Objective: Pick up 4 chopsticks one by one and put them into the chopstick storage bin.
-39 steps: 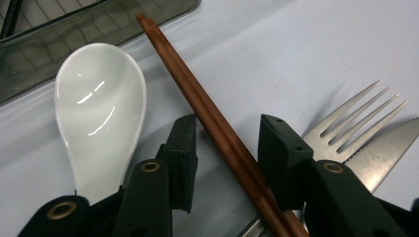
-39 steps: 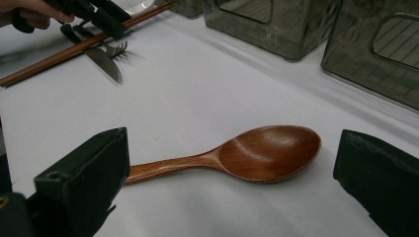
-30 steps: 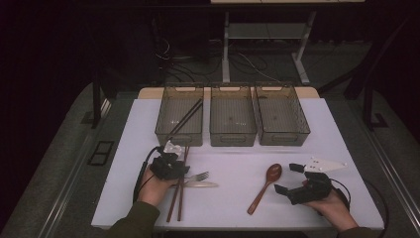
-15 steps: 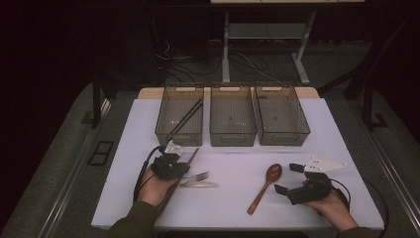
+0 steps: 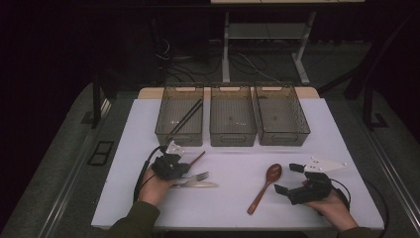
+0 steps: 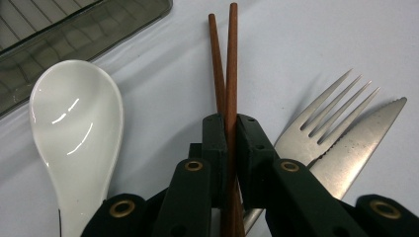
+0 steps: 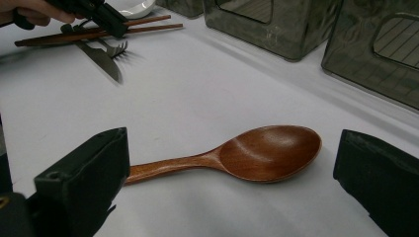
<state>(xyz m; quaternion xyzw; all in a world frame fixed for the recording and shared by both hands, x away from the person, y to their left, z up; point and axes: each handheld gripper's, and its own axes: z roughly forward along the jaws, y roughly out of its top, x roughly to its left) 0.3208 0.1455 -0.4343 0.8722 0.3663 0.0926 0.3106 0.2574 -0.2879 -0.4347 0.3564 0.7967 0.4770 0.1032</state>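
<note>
A pair of brown chopsticks (image 6: 225, 74) is pinched between the closed jaws of the left gripper (image 6: 228, 129), the two sticks pressed side by side and pointing forward past the jaw tips. Seen from above, the left gripper (image 5: 171, 166) sits just before the left bin (image 5: 179, 115), and the chopsticks (image 5: 196, 159) now slant up toward that bin. A second ago they lay flat on the white table (image 5: 233, 213) beside the hand; half a second ago their far ends were already raised. The lift is therefore judged to have begun, with the carry to a bin as the likely next step.

Just right of the chopsticks, a metal fork (image 6: 328, 106) and a knife (image 6: 368, 133) lie overlapping on the table. Just left of them a white spoon (image 6: 76, 133) lies bowl up.

To the right of the chopsticks, well apart, a wooden spoon (image 7: 232, 158) lies between the widely spread jaws of the right gripper (image 7: 232, 185), untouched.

Beyond the chopsticks stand three grey bins. The left one already holds dark chopsticks (image 5: 185, 119); the middle bin (image 5: 233, 116) and right bin (image 5: 281, 114) appear empty.
</note>
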